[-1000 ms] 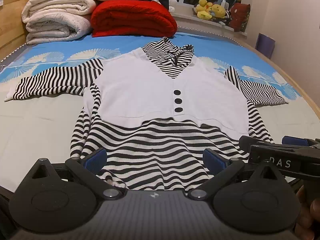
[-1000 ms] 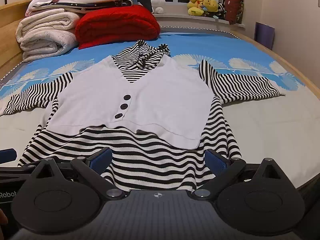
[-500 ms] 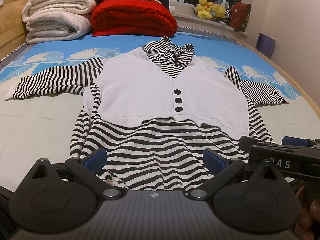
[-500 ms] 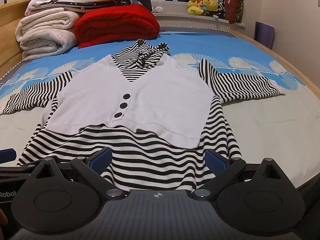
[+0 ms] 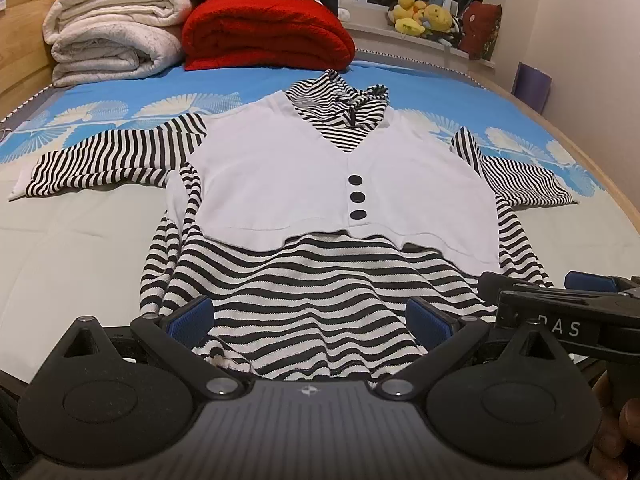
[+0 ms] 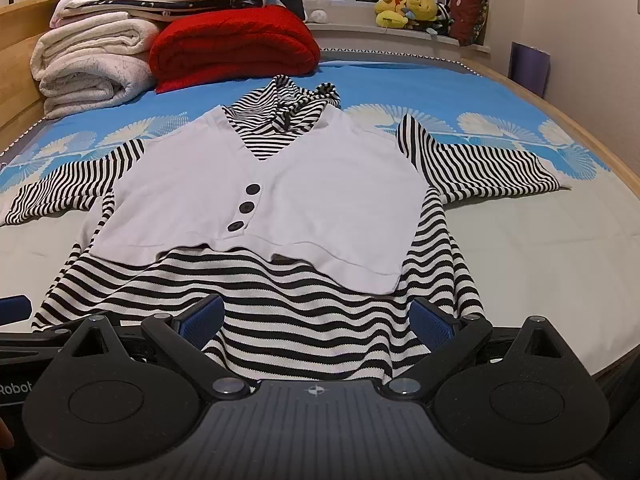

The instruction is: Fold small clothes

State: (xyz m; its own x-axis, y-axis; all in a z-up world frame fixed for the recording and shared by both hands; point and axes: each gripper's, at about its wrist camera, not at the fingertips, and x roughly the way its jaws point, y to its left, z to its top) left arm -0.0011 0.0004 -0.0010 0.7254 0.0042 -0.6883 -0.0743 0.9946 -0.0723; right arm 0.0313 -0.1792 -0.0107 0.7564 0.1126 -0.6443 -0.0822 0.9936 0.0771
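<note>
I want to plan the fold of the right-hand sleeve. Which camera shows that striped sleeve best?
The right wrist view: the right-hand sleeve lies fully spread and unobstructed, cuff included. The left wrist view shows the same sleeve squeezed toward the frame edge and foreshortened, though still whole.

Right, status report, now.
Left gripper and right gripper open at the hem. Striped top flat, unfolded, sleeves out. Nothing in the way.

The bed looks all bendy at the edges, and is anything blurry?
Left wrist view: the fisheye lens curves the bed's wooden edge; the striped top is sharp under warm indoor light. Right wrist view: same curving, corners go black, and the plush toys look soft.
</note>
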